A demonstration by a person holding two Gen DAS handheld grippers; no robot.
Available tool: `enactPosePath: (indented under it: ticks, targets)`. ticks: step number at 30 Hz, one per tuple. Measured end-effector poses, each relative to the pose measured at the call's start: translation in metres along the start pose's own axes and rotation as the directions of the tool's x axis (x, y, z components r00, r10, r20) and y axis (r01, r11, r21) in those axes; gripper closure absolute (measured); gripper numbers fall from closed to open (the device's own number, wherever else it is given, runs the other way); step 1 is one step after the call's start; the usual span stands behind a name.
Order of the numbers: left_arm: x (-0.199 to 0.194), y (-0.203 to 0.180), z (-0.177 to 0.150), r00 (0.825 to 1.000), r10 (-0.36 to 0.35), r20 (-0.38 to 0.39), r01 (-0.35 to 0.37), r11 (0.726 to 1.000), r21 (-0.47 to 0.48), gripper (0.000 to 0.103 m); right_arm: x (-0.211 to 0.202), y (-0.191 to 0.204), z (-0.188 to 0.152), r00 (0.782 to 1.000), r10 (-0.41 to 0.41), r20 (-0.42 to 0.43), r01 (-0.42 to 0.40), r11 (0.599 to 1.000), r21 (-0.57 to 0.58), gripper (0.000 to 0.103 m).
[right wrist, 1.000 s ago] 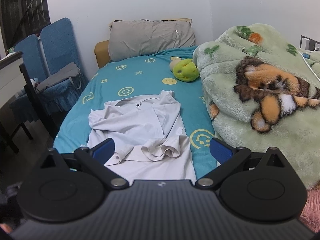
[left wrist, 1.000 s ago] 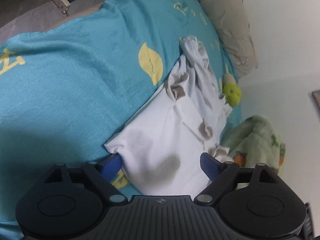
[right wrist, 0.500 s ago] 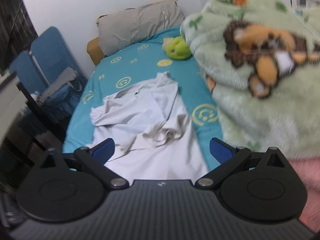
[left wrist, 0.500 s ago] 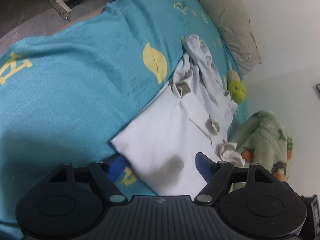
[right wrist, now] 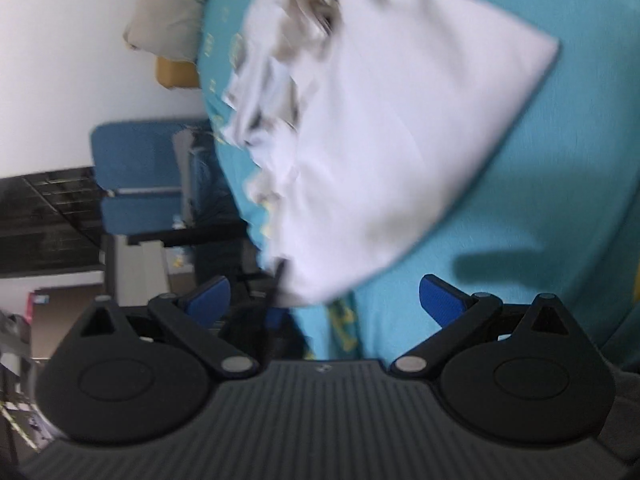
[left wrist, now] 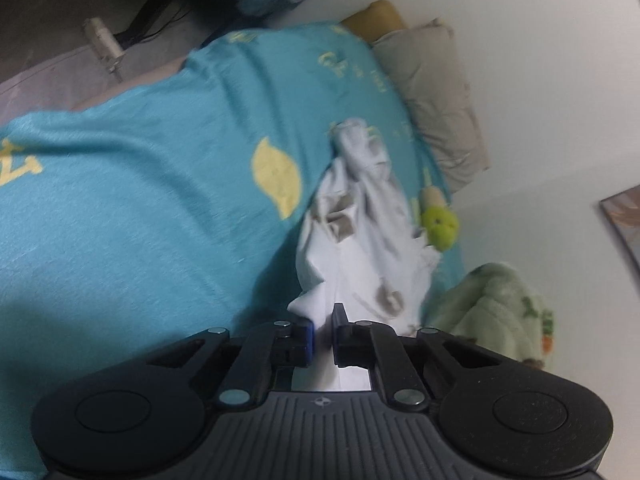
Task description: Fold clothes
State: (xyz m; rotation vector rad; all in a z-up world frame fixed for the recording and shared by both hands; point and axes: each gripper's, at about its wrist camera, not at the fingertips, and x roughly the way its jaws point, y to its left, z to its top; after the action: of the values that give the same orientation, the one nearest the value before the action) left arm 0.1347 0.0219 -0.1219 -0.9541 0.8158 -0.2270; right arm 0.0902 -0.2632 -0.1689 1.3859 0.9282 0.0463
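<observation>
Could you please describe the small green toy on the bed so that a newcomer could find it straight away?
Start from the teal bedsheet and follow the crumpled white shirt towards the grey pillow. Just beside the shirt's far edge lies the green plush toy. It is the only bright lime, ball-shaped item; the nearby green blanket is paler and fleecy.
</observation>
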Motion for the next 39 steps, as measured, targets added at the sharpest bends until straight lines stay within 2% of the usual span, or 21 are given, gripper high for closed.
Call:
enactPosePath:
  ticks: [3,6,8,9,12,14,15,20,25,32,39]
  targets:
    - [-0.01,-0.003,0.0,0.998,-0.044,0.035,0.045,0.999,-0.003,0.096,0.002,-0.007,0.006,0.998,-0.027,0.054,0.025,0.999,0.035,0.006]
    - [-0.015,-0.001,0.0,0.996,-0.066,0.056,0.068,0.997,-0.032,0.097,-0.003,-0.013,0.014,0.991,-0.042,0.13,0.031,0.996,0.081,0.016]
    - [-0.018,0.0,0.001,0.994,-0.082,0.067,0.085,0.996,-0.04,0.098,-0.013,-0.016,0.02,0.977,-0.059,0.204,0.038,0.994,0.106,0.029]
    - [-0.021,0.001,0.001,0.993,-0.09,0.071,0.093,0.995,-0.035,0.098,-0.017,-0.018,0.022,0.97,-0.067,0.235,0.039,0.992,0.123,0.032]
    - [-0.026,-0.003,0.001,0.991,-0.106,0.078,0.107,0.994,-0.014,0.098,-0.023,-0.02,0.026,0.949,-0.098,0.298,0.058,0.988,0.142,0.056]
    - [-0.028,-0.008,0.001,0.99,-0.114,0.083,0.114,0.993,0.006,0.098,-0.026,-0.015,0.028,0.937,-0.118,0.328,0.084,0.99,0.117,0.089]
    - [-0.031,-0.011,0.002,0.989,-0.122,0.089,0.121,0.993,0.019,0.099,-0.027,-0.008,0.028,0.933,-0.114,0.341,0.093,0.993,0.078,0.093]
    - [-0.058,-0.023,0.006,0.977,-0.167,0.133,0.164,0.986,0.031,0.101,-0.045,0.036,0.016,0.903,-0.005,0.43,0.083,0.983,-0.163,0.095]
    - [-0.096,-0.046,0.006,0.956,-0.228,0.185,0.219,0.974,0.064,0.101,-0.08,0.074,0.01,0.898,0.09,0.431,0.047,0.953,-0.298,0.096]
    - [-0.166,-0.076,-0.01,0.938,-0.274,0.211,0.259,0.961,0.098,0.101,-0.137,0.085,-0.021,0.899,0.139,0.415,0.039,0.919,-0.391,0.096]
    - [-0.246,-0.082,-0.048,0.949,-0.236,0.211,0.212,0.969,0.127,0.101,-0.184,0.079,-0.078,0.902,0.125,0.413,0.089,0.882,-0.462,0.096]
